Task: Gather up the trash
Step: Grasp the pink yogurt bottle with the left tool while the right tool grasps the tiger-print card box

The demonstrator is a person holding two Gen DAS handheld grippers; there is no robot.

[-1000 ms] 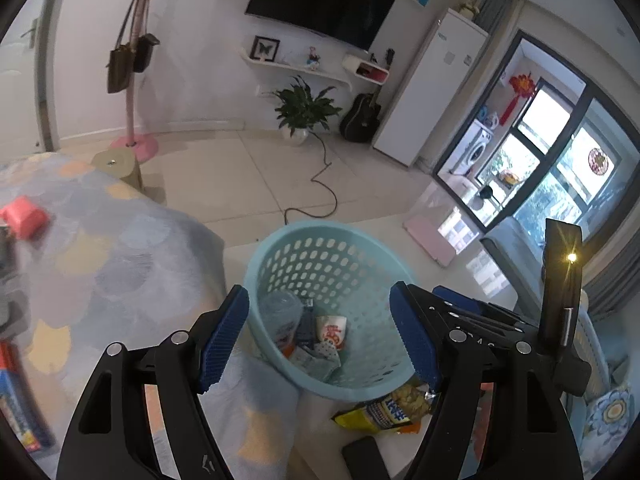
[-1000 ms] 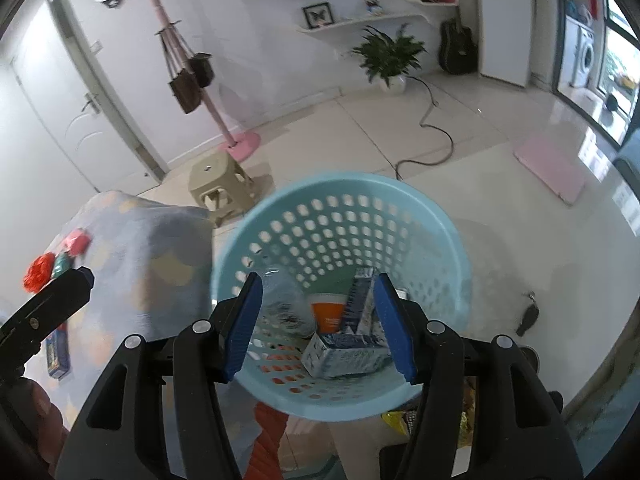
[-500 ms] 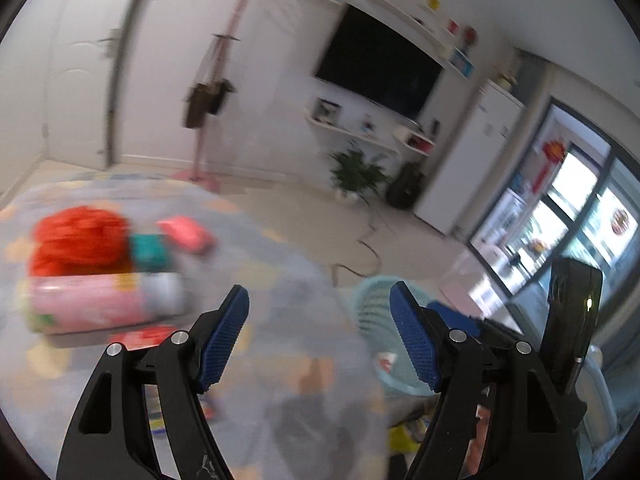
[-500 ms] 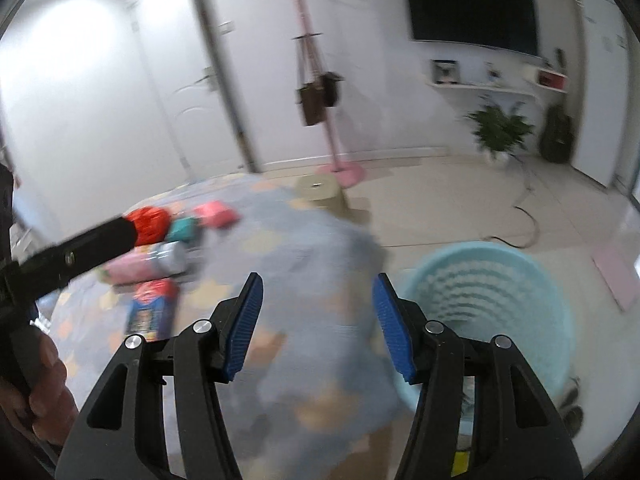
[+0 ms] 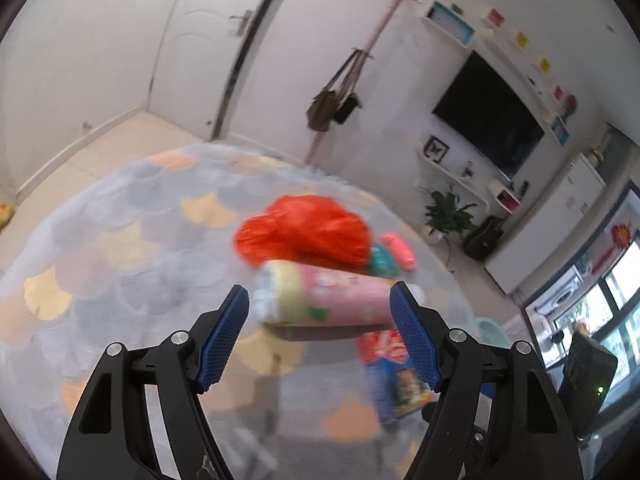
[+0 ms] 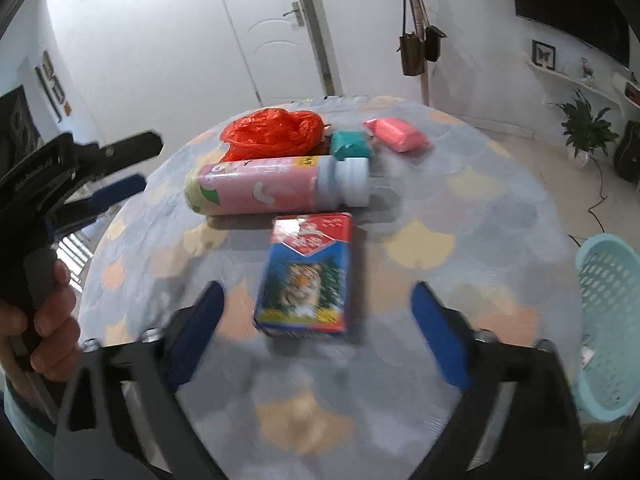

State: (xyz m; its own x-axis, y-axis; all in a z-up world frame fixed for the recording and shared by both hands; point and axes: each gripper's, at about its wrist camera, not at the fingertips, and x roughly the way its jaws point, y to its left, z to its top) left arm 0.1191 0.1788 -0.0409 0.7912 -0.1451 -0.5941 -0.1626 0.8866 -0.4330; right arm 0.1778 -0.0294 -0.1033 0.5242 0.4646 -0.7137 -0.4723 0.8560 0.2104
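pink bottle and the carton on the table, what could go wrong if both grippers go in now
The pink bottle lies on its side, so a nudge from the left gripper could roll it into the red carton or the orange bag. The right gripper, whose fingers have just been opening with nothing between them, aims at the carton close beside the bottle, so the two grippers may collide.

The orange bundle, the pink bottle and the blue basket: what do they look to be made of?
Orange bundle: thin plastic film, probably a bag; it is crumpled and slightly glossy.
Pink bottle: seemingly plastic, with a printed wrap and a ribbed white cap.
Blue basket: moulded plastic, matte, its wall pierced with rows of holes.
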